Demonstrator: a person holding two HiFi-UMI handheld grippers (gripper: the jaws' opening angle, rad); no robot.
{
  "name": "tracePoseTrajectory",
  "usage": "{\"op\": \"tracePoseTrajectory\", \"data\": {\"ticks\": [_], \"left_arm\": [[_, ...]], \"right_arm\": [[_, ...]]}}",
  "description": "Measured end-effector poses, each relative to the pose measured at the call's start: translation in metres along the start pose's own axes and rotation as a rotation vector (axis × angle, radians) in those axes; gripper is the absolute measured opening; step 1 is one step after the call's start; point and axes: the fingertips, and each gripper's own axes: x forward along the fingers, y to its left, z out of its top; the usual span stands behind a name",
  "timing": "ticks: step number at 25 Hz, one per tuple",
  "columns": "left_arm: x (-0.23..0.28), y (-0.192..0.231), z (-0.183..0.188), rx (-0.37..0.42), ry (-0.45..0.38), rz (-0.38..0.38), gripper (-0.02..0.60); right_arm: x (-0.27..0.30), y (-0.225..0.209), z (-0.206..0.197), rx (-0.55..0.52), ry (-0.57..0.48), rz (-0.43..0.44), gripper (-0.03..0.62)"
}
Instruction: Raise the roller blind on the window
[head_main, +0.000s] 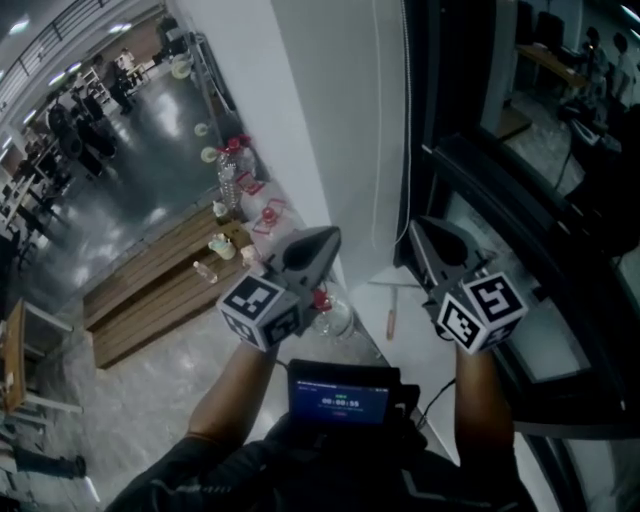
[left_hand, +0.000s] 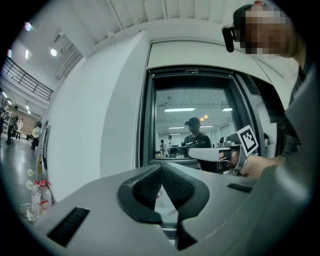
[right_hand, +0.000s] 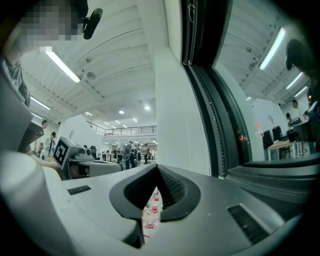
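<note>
Roller blind's bead chain (head_main: 406, 120) hanging down the left edge of the dark window frame (head_main: 440, 90), my right tongs (head_main: 420, 226) just beside that edge, tips pressed together, nothing I can see between them, my left tongs (head_main: 333, 236) further left of the frame, pressed together, empty.

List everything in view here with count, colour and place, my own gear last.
bead chain: one, pale, hanging beside the window frame
window: one, dark frame, right of the pillar
pillar: one, white, centre
sill: one, white, below the window
pen-like stick: one, red and white, lying on the sill
bottles: several, clear with red caps, at the pillar's foot
wooden platform: one, brown, floor at left
people: several, dark clothes, far hall upper left
screen: one, black and lit, at your chest
left tongs: one, grey, shut and empty, facing the window
right tongs: one, grey, shut and empty, beside the window frame
</note>
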Motion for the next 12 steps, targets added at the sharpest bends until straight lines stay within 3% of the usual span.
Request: {"op": "tracePoseTrajectory", "data": {"ticks": [12], "left_arm": [[-0.056,0.033,-0.002,-0.012,0.006,-0.071,-0.008]], "right_arm": [[0.014,0.041,-0.002,0.021,0.001,-0.110,0.017]]}}
